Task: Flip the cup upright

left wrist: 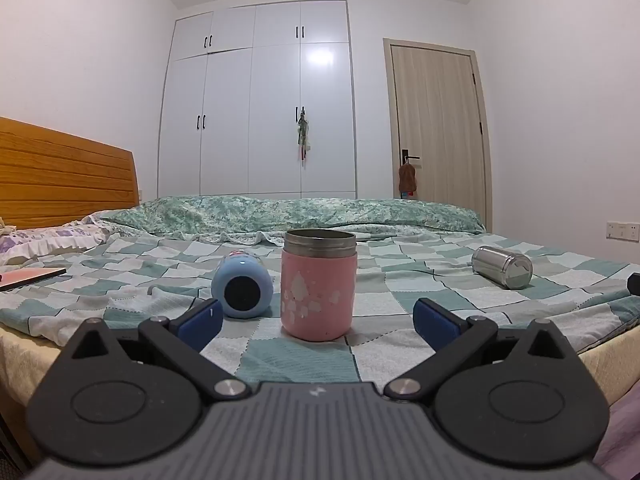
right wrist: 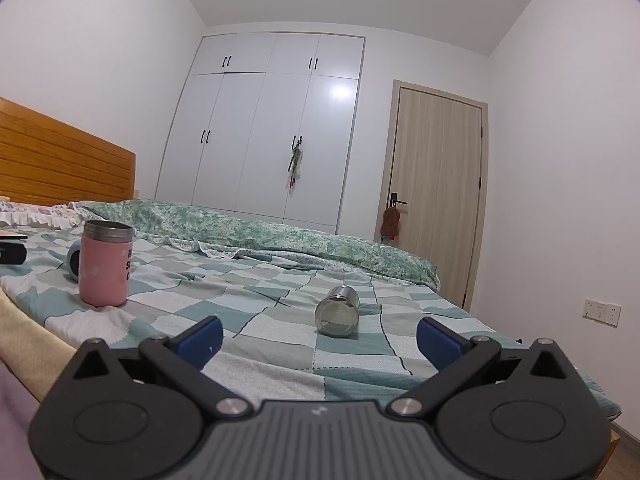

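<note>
On the checkered bed (left wrist: pixel 400 300) — pink cup (left wrist: pixel 318 286) upright, steel rim up; both tools spread, empty.

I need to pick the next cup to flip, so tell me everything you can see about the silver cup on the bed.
The silver cup looks like shiny, mirror-like bare metal, a plain cylinder. It lies on its side on the checked bedspread, not upright, one flat round end facing the right gripper, whose jaws are open. Nothing else touches it; the pink cup stands well apart.
</note>
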